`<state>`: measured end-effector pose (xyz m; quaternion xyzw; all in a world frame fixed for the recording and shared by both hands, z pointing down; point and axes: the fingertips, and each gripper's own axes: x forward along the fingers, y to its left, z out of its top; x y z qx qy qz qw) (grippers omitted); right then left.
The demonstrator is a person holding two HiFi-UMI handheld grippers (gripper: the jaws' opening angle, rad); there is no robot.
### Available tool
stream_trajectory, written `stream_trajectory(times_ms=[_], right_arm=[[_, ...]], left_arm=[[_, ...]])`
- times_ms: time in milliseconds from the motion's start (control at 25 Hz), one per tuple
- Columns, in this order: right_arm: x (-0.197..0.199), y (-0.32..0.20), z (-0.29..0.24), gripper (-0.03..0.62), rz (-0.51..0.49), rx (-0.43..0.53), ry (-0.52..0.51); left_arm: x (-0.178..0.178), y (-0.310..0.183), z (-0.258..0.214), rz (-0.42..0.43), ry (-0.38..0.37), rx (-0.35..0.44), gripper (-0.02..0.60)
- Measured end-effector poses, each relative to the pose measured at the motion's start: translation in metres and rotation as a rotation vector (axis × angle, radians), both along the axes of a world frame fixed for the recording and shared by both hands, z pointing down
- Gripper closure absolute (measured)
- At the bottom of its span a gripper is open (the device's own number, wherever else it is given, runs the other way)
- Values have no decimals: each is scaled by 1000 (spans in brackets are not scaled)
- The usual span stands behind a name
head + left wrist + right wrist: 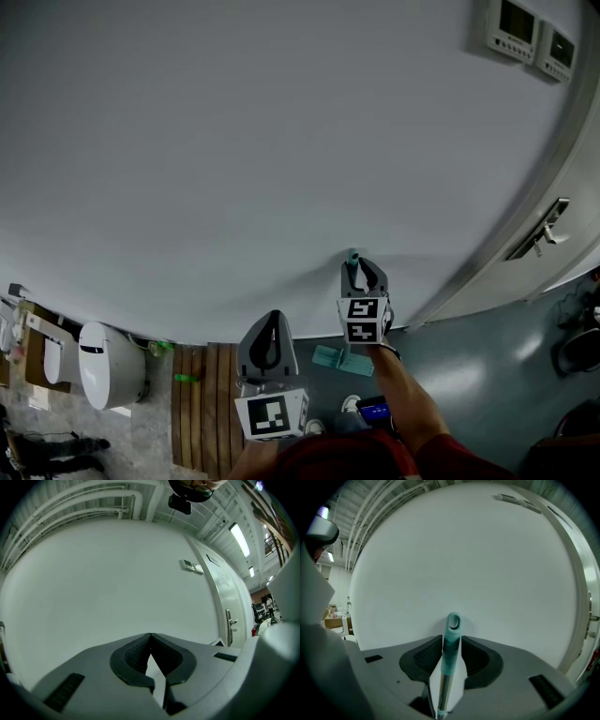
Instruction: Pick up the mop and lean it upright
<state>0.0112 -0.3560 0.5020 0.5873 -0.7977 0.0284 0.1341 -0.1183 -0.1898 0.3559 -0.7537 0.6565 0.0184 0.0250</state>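
Head view, the metal-poled mop with teal grip (352, 260) stands with its top at the plain grey wall (281, 141); left gripper view, left gripper (150, 637) is shut and empty; right gripper view, right gripper (452, 641) is pinching that grip, so a sloppy release could send it sliding sideways.

Indus. hall w/ ceiling pipes (108, 499)

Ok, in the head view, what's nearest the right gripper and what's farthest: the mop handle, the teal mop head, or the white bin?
1. mop handle, between the jaws of the right gripper.
2. mop head, on the floor just below.
3. white bin, far off left by the wall.
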Motion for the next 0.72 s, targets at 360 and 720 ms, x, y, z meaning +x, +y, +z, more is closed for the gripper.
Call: stream_trajectory(times_ms=[360,720], right_arm=[[-1,0,-8,393,-15,6,-41],[-1,6,-5,391,-12,8,-45]], left_arm=[[3,-1,1,8,-4,-3,568],[2,0,1,3,1,-4,568]])
